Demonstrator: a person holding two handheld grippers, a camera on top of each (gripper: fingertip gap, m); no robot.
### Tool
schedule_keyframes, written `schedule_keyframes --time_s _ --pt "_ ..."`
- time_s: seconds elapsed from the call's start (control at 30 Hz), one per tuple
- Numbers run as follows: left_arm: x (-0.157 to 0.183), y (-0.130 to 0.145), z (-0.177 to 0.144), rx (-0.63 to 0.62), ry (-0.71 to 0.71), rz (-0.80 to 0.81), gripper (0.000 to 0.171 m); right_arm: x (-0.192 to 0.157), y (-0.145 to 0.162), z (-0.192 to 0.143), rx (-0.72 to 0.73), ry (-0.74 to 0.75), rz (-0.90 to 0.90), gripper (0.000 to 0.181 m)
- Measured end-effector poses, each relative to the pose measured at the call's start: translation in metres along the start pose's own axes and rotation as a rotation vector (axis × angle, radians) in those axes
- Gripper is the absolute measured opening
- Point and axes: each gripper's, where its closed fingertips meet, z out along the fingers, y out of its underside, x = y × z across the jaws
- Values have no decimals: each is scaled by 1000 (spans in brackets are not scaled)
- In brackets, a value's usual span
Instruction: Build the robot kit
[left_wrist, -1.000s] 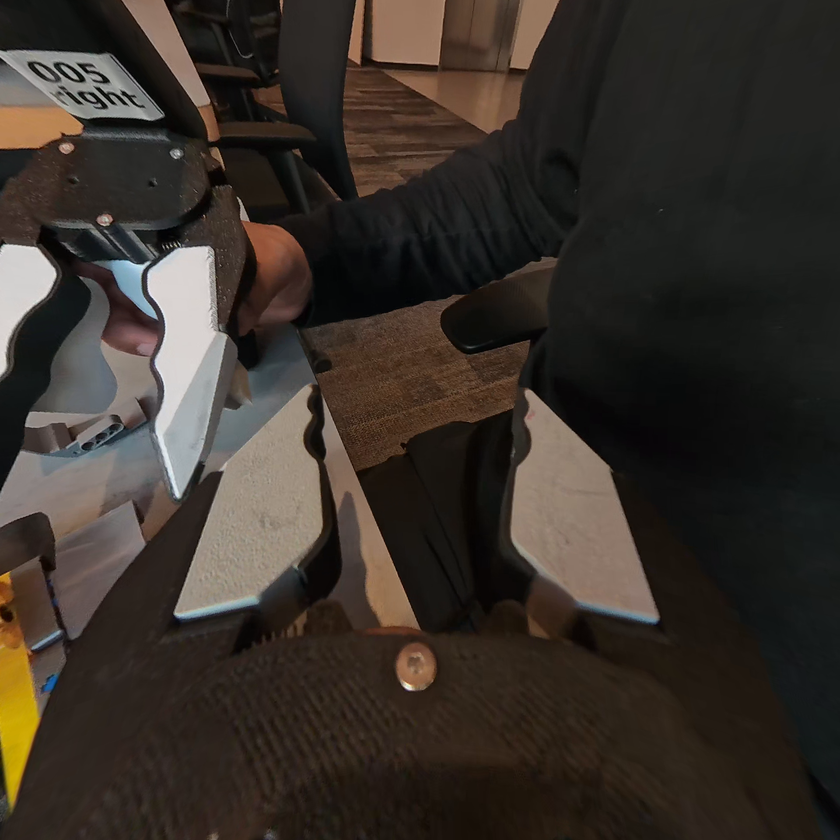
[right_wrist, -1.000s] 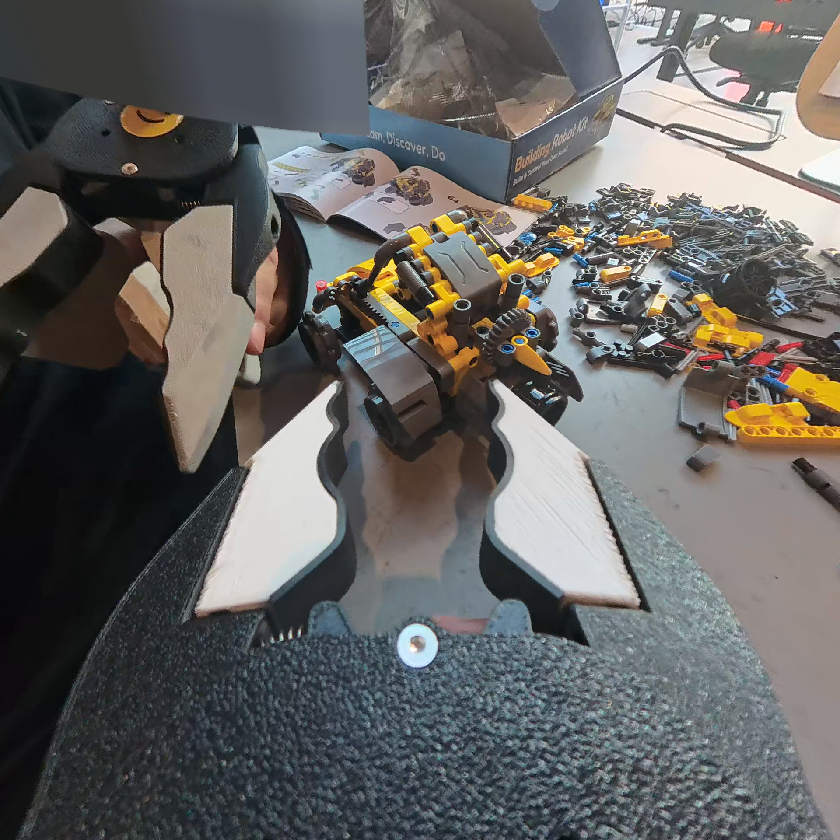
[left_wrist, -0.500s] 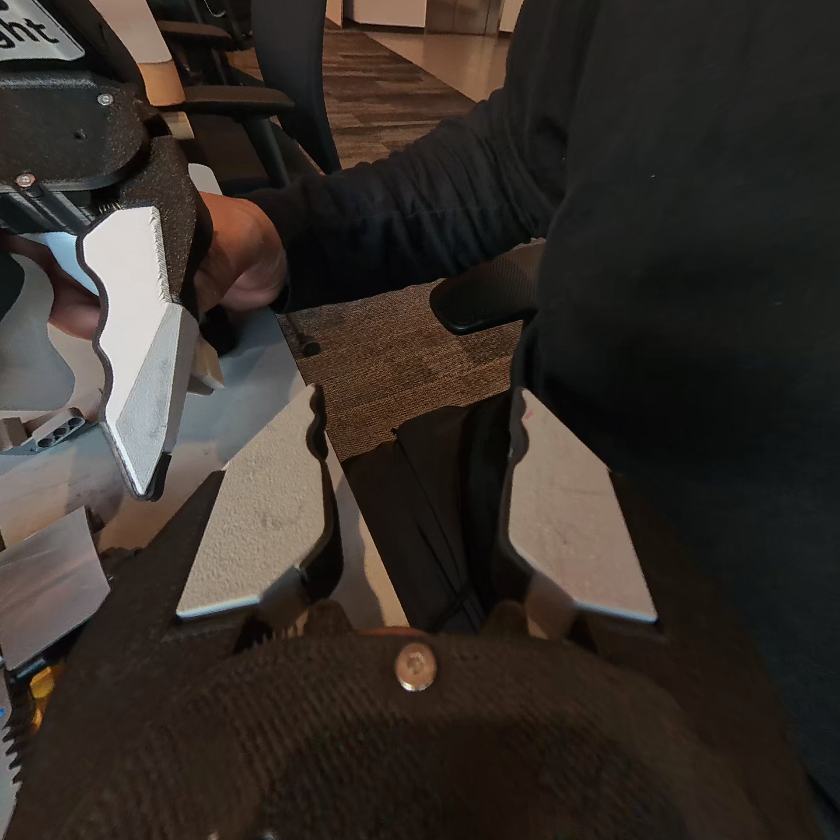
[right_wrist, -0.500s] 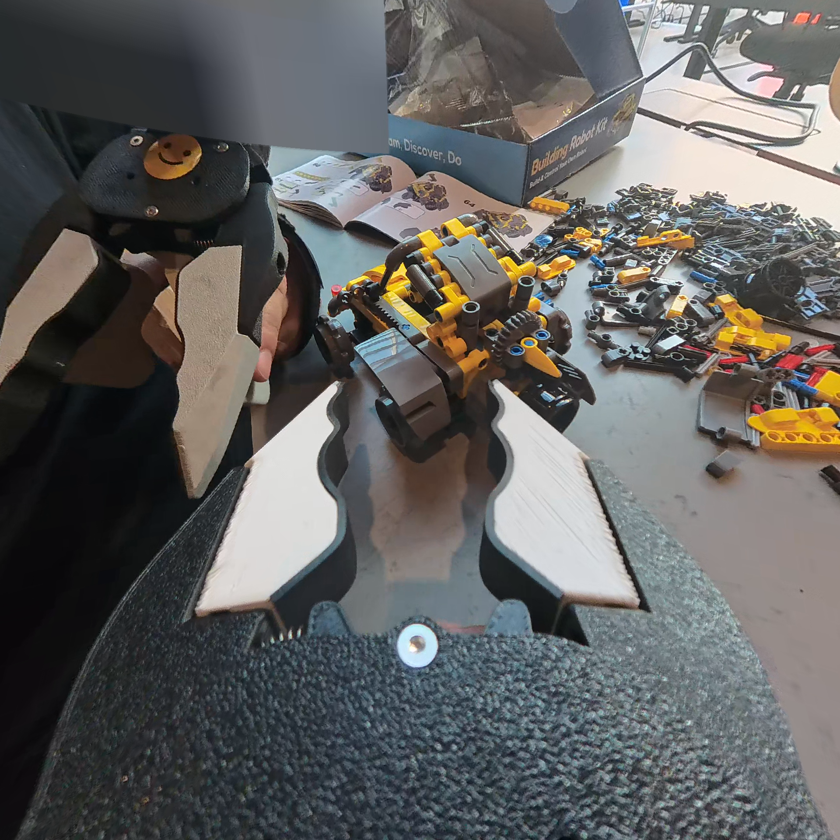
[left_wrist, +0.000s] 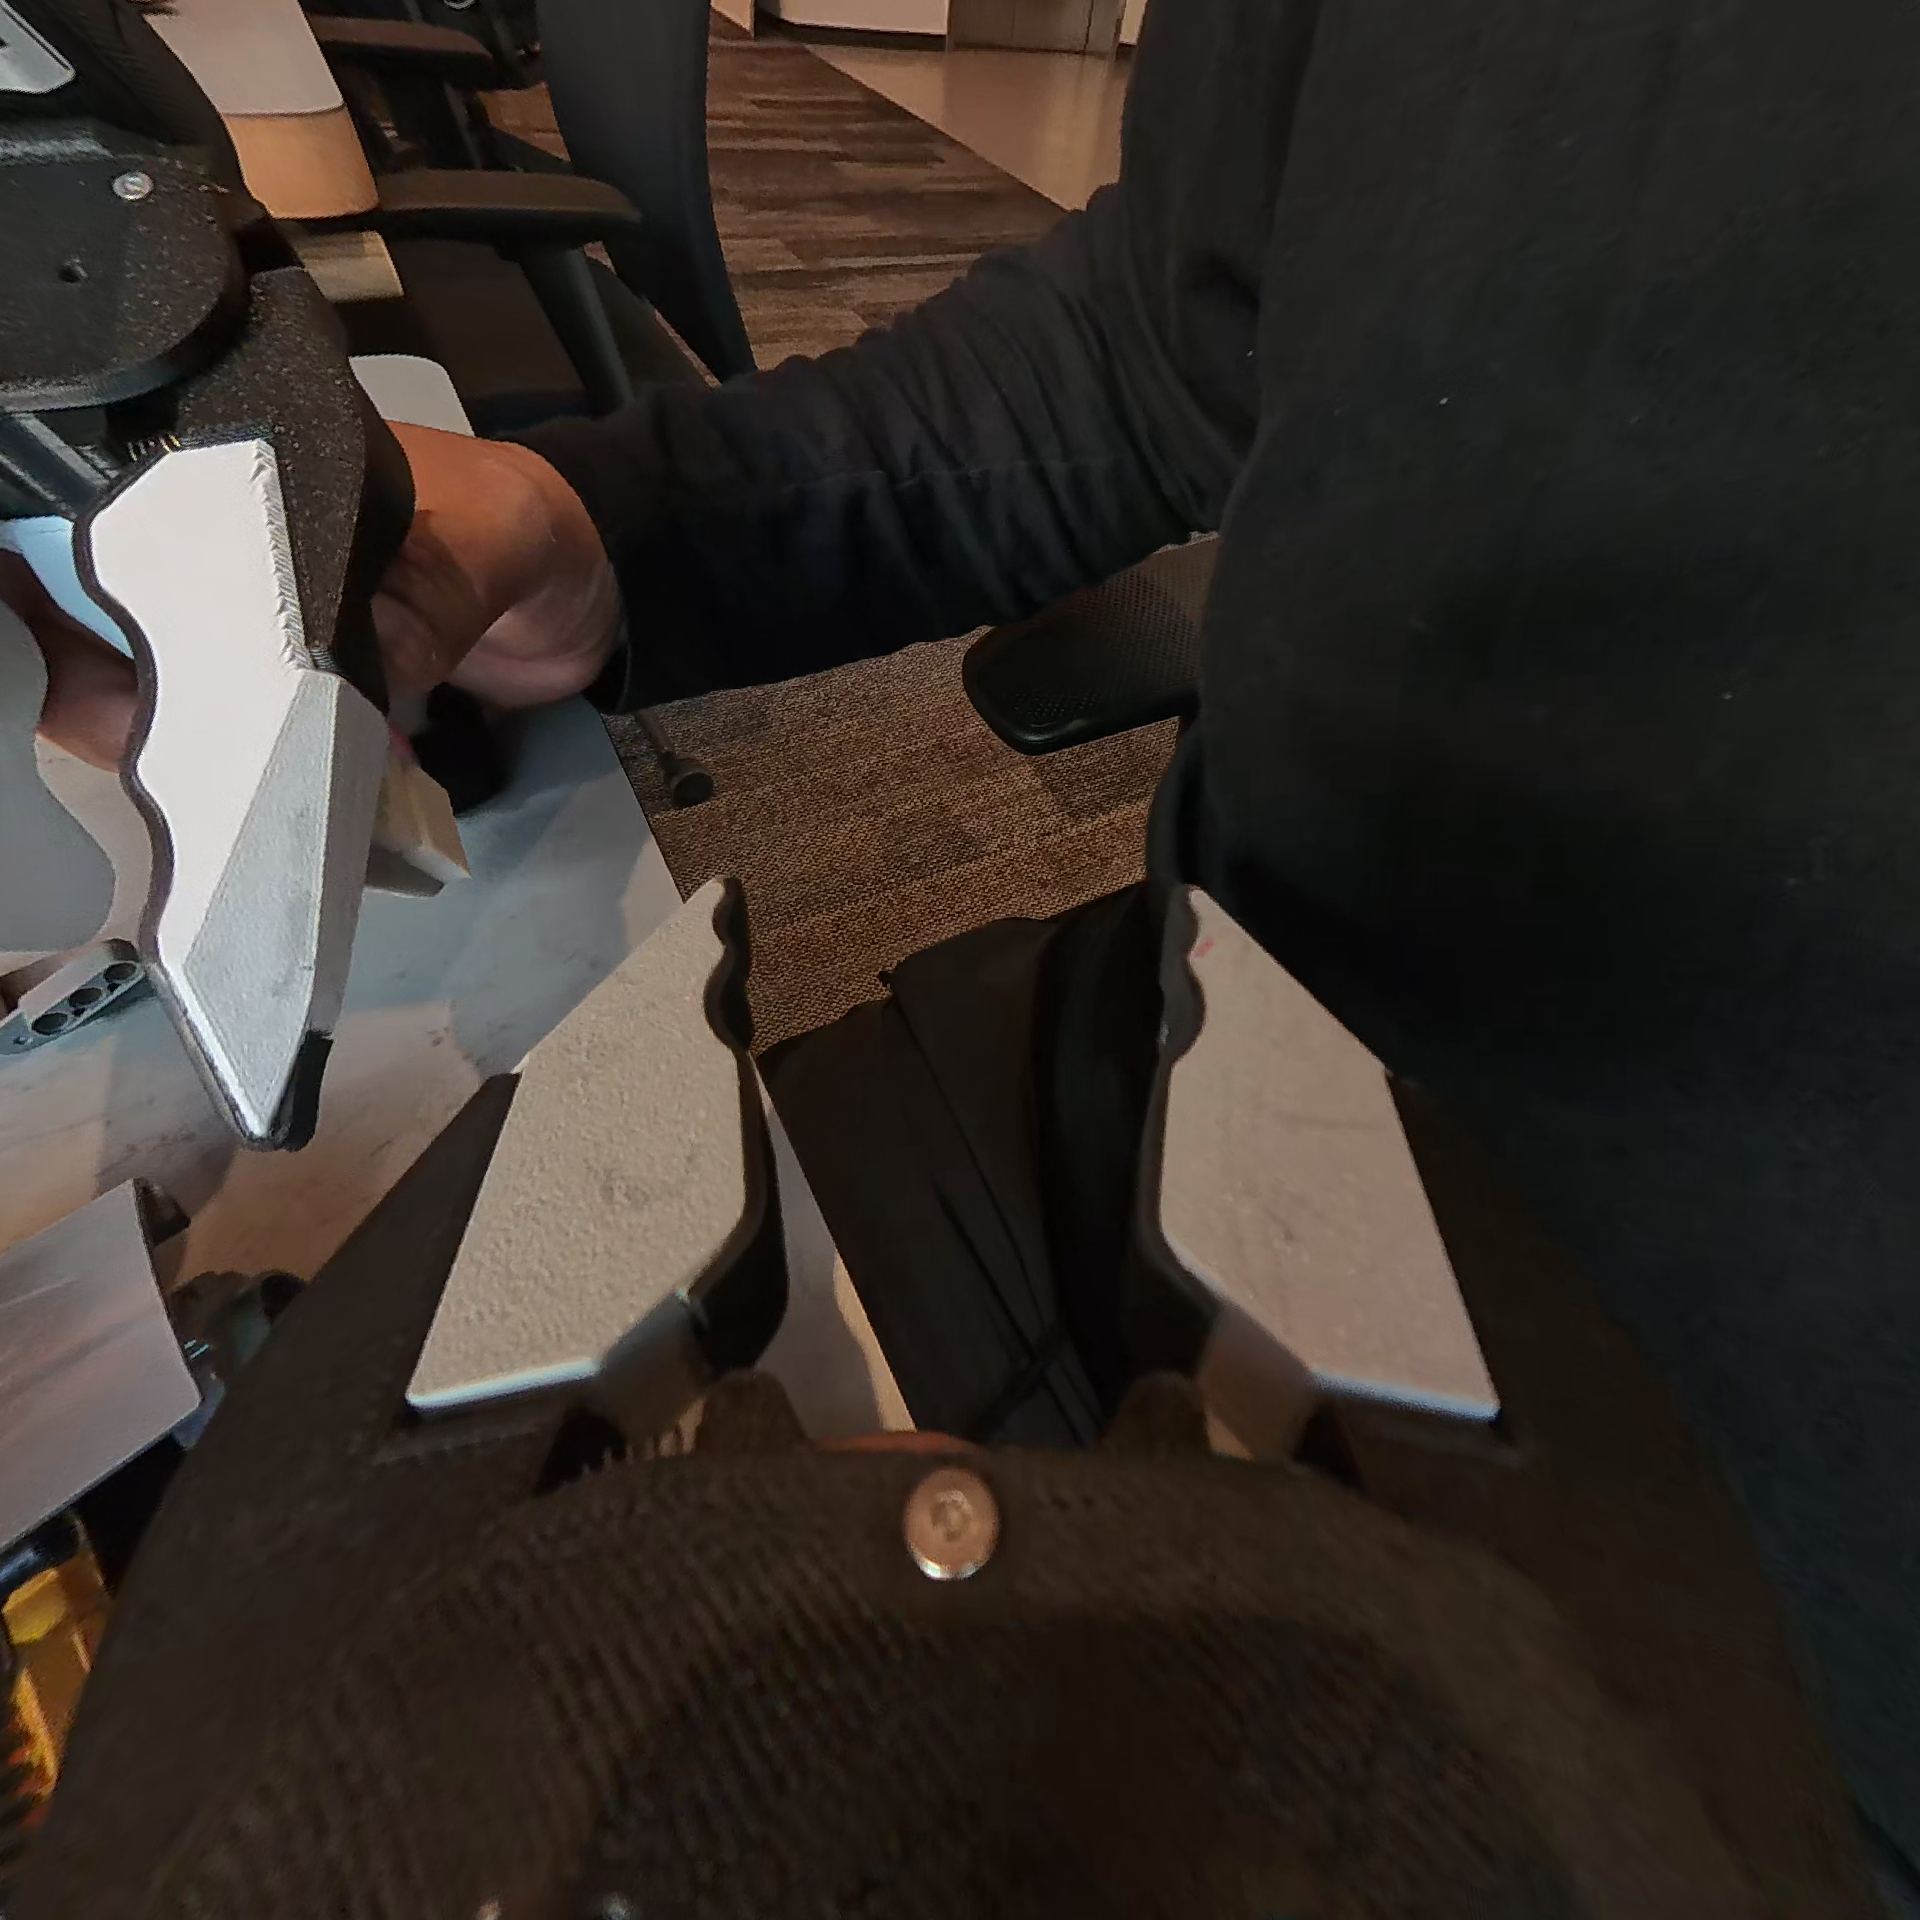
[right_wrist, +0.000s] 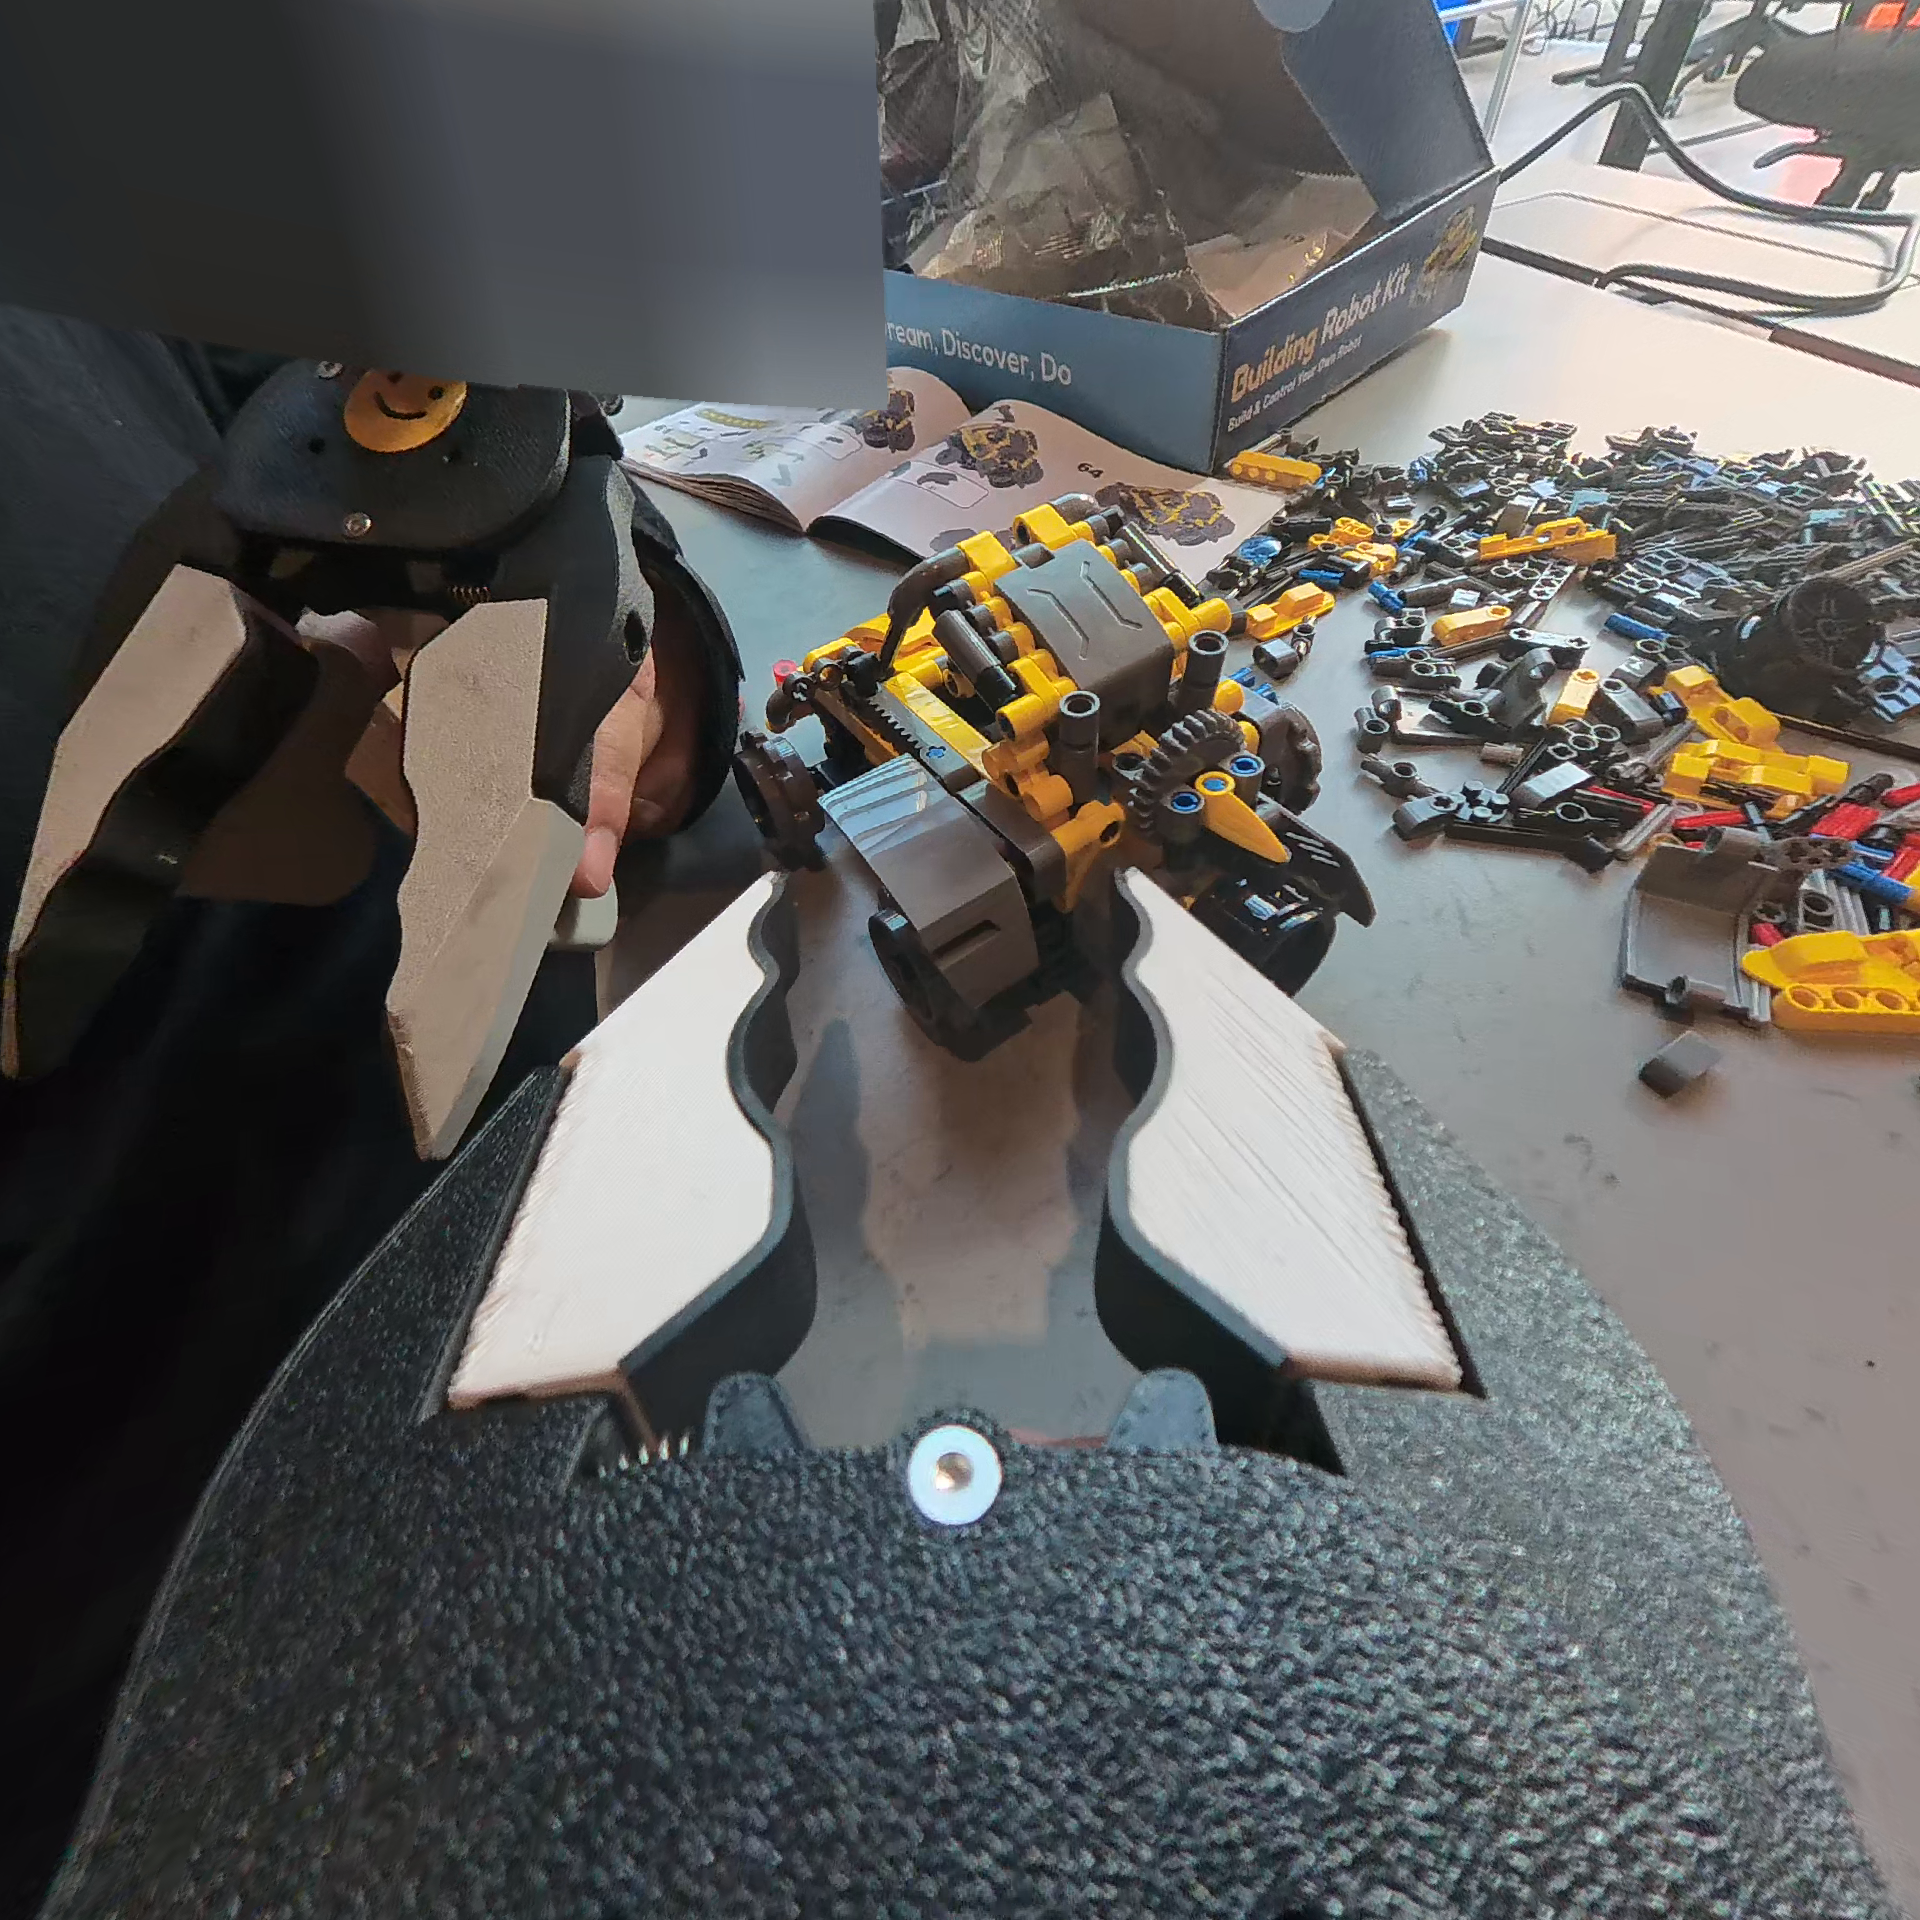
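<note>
A yellow, black and grey brick-built vehicle model (right_wrist: 1049, 707) stands on the grey table (right_wrist: 1558, 1299). My right gripper (right_wrist: 951, 891) is open and empty. Its fingertips flank the model's grey front block without closing on it. My left gripper (left_wrist: 951, 914) is open and empty. It points past the table edge (left_wrist: 634, 831) at the person's dark clothing (left_wrist: 1558, 623). It also shows in the right wrist view (right_wrist: 229, 1081), hanging open to the left of the model. One finger (left_wrist: 239, 831) of the right gripper shows at the left in the left wrist view, held by a hand (left_wrist: 499, 582).
An open blue box (right_wrist: 1299, 312) and an instruction booklet (right_wrist: 883, 468) lie behind the model. A wide pile of loose black, yellow, blue and red parts (right_wrist: 1662, 675) covers the table's right side. A chair armrest (left_wrist: 1091, 675) and carpet floor (left_wrist: 883, 810) lie beyond the table edge.
In the right wrist view the left gripper has sunk lower and come a little closer. The model has stayed put. Both grippers remain open.
</note>
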Motion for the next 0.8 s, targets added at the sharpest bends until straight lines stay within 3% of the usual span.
schedule_keyframes --time_s 0.43,0.57,0.8 --pt "-2 7 5 -35 -13 -26 73 -5 1 1 -7 -21 -26 49" --pt "-15 11 5 -58 -86 -98 72 -7 2 2 -18 -33 -26 49" --pt "-11 21 5 -98 -27 -241 72 -8 3 6 -32 -66 -18 47"
